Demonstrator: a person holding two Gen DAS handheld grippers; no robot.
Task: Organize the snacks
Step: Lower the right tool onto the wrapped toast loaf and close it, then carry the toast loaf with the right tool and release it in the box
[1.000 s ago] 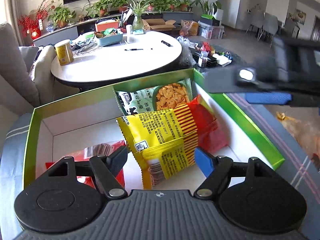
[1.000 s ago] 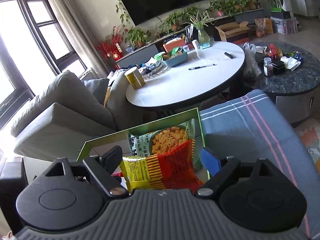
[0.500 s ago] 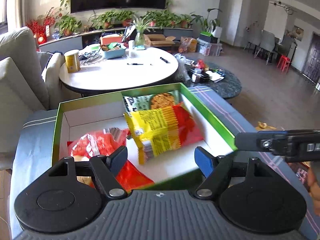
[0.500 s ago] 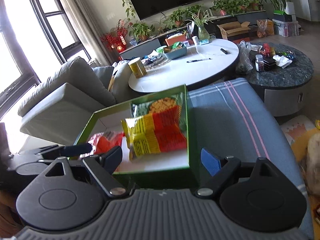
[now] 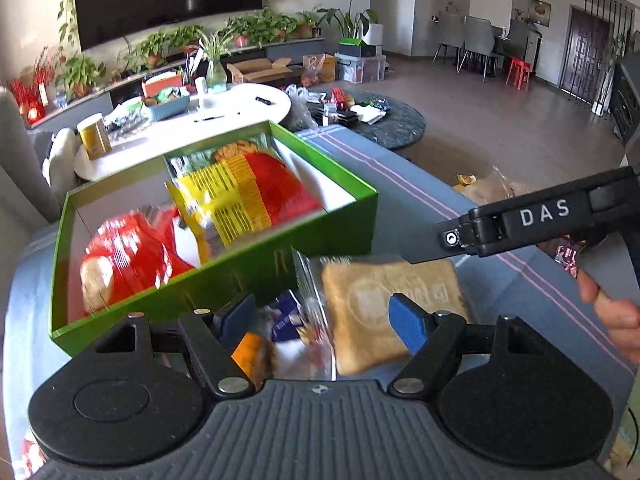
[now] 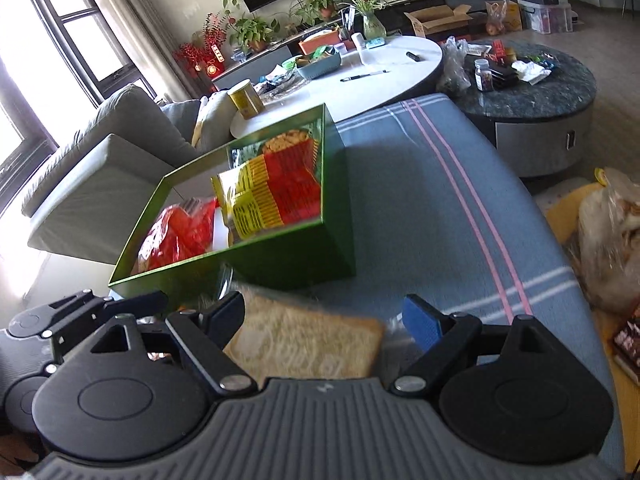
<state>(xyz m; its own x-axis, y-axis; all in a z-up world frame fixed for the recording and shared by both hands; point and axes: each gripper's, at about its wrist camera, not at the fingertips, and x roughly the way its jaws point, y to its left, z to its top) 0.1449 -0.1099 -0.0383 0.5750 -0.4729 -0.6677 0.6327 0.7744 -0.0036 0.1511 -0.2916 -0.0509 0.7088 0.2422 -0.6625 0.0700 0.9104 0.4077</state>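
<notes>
A glossy green box [image 5: 240, 264] with a mirror-like inner wall is seen on blue woven cloth [image 6: 432, 208]. Shiny crinkled plastic is shown by the red packet [image 5: 128, 252] and the yellow-and-red packet [image 5: 244, 196]. Toast [image 5: 384, 312] with a rough, matt surface is wrapped in clear film. Matt black plastic and 2 blue pads [image 5: 408, 322] are seen on the left gripper [image 5: 320, 320], with ribbed grey housing.

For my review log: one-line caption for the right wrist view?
Open right hand-held gripper over wrapped toast slice beside green snack box.
</notes>
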